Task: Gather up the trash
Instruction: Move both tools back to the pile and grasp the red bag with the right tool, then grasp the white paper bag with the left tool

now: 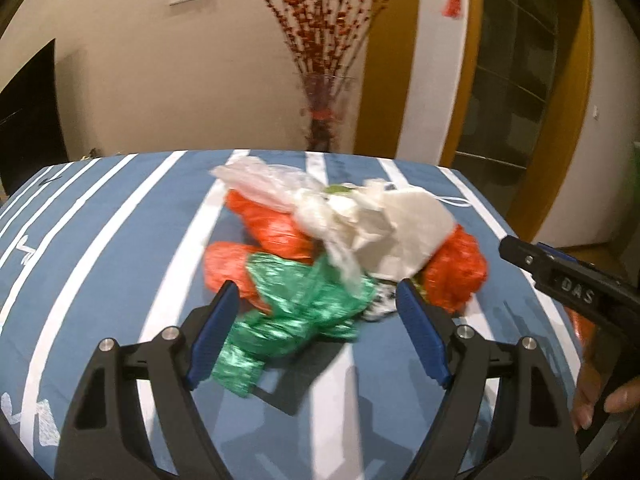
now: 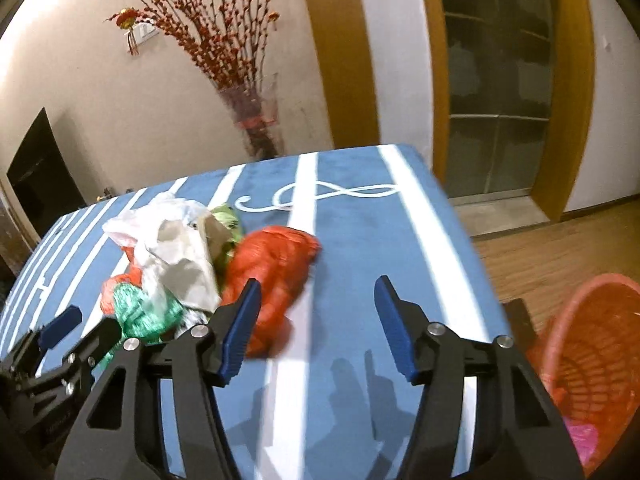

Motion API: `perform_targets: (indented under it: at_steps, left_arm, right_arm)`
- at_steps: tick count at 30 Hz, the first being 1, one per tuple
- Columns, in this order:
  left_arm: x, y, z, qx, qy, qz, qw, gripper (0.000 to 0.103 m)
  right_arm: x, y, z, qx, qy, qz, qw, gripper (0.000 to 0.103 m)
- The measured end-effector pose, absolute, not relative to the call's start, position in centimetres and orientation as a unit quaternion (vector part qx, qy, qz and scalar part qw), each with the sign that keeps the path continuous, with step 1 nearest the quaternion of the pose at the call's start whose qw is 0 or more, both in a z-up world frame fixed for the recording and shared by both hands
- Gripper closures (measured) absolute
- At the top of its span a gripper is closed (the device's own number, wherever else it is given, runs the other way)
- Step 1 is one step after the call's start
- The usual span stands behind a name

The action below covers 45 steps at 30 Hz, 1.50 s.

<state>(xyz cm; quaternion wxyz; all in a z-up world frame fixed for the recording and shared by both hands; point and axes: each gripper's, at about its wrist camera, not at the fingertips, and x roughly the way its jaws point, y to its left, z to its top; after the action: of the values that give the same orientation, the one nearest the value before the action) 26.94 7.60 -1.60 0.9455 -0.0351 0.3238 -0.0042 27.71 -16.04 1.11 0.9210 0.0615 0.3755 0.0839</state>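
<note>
Left claw (image 1: 316, 292), angled downward over the blue striped desk (image 1: 100, 264), jaws apart, with a crumpled green bag (image 1: 296, 308) lying between its fingers, untouched. Right claw (image 2: 316, 294), likewise tilted down, jaws apart over bare cloth, its left finger just beside a red bag (image 2: 276, 272). Beyond lies the trash pile, white bags (image 1: 360, 216) uppermost; a red basket (image 2: 592, 360) stands off the desk's right edge.

Crumpled bags (image 1: 320, 248) on striped cloth (image 1: 100, 240)
</note>
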Motion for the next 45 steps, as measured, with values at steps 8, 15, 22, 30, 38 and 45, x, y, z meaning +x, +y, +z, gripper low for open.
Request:
perform_targets:
  at_steps: [8, 15, 22, 30, 38, 45]
  left_arm:
    - [27.6, 10.1, -2.0, -0.049, 0.324, 0.015, 0.945, 0.024]
    - [28.1, 10.6, -2.1, -0.054, 0.325, 0.017, 0.944, 0.024]
    - [28.9, 8.7, -1.5, -0.051, 0.324, 0.003, 0.945, 0.024]
    - [31.8, 4.8, -0.9, -0.049, 0.331, -0.024, 0.942, 0.035]
    - [34.7, 3.0, -1.6, -0.047, 0.359, -0.025, 0.932, 0.058]
    - [35.8, 2.5, -2.2, -0.04, 0.369, -0.028, 0.928, 0.08]
  right_arm:
    - [30.6, -13.0, -1.3, 0.055, 0.412, 0.102, 0.904, 0.047]
    - [30.2, -12.5, -2.2, 0.043, 0.422, 0.117, 0.898, 0.072]
    - [28.4, -15.6, -1.7, 0.048, 0.414, 0.083, 0.905, 0.075]
    - [27.3, -19.2, -1.3, 0.059, 0.409, 0.052, 0.909, 0.075]
    - [26.9, -20.8, -1.3, 0.067, 0.409, 0.047, 0.909, 0.075]
    - [26.8, -21.1, -1.2, 0.066, 0.404, 0.043, 0.911, 0.075]
